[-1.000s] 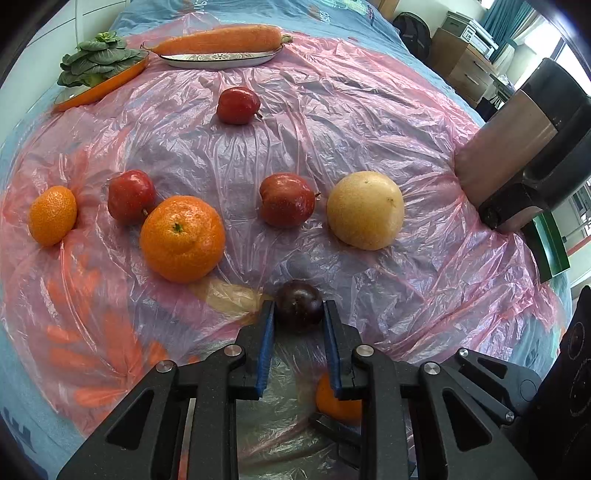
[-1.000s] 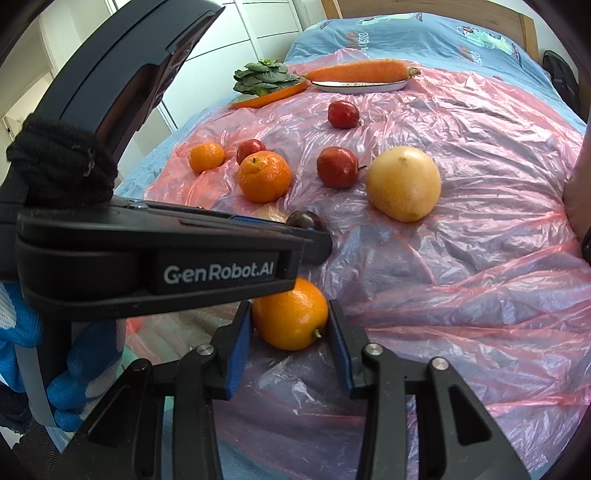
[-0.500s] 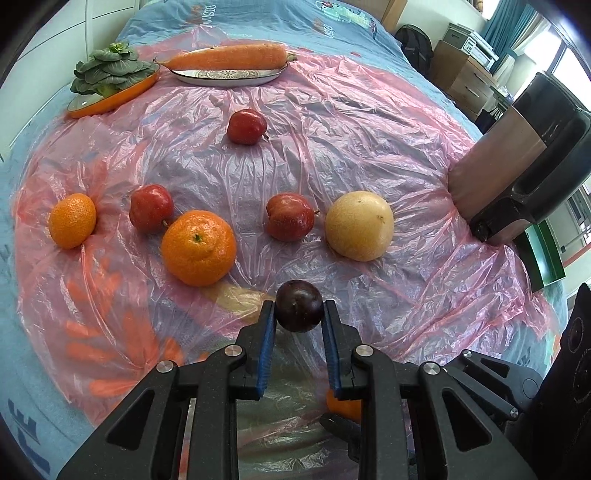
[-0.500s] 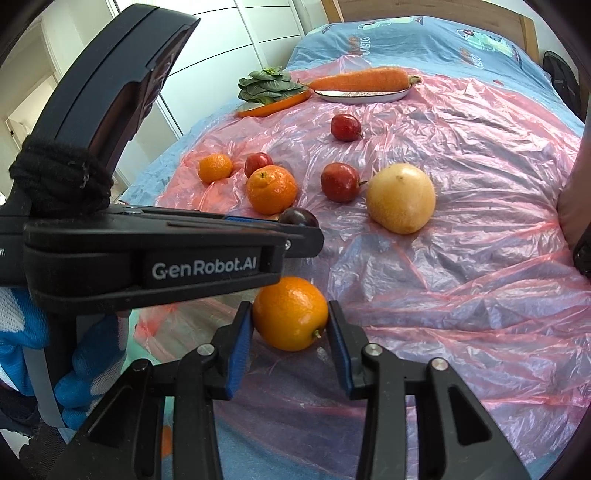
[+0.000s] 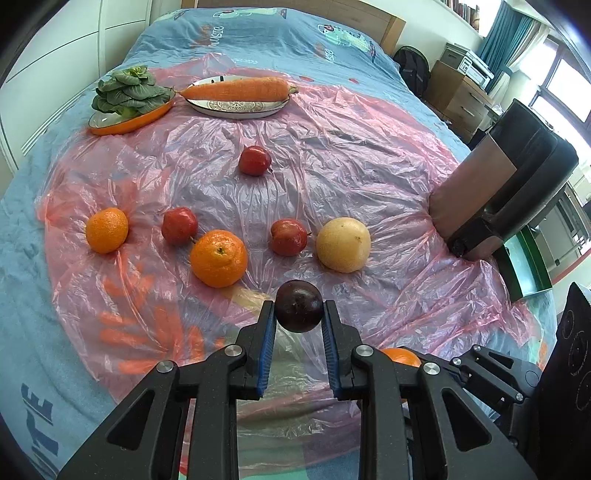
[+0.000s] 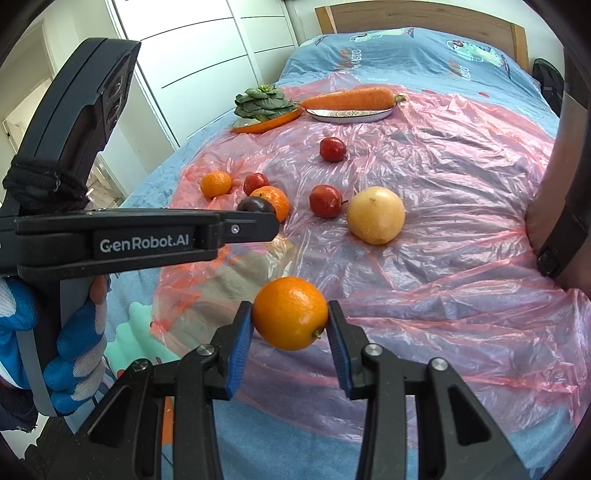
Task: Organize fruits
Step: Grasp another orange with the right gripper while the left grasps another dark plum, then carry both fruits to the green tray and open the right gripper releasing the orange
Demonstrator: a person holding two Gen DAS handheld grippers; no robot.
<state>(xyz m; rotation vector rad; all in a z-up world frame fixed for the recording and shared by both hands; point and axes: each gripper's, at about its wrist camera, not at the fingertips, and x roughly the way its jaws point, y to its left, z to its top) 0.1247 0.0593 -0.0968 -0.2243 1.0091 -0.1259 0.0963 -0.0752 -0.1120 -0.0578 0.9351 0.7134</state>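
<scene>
Both raised: left tool (image 5: 298, 312) clamping plum (image 5: 299, 305), right tool (image 6: 290, 320) clamping orange (image 6: 290, 313); six fruits unsorted mid-frame on bed (image 5: 236, 33).

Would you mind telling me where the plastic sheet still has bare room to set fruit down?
The widest bare patch lies right of the yellow fruit, running out to the dark bag. Another sits between the lone red fruit and the carrot plate. The near-left row, from the small orange to the yellow fruit, is crowded.
</scene>
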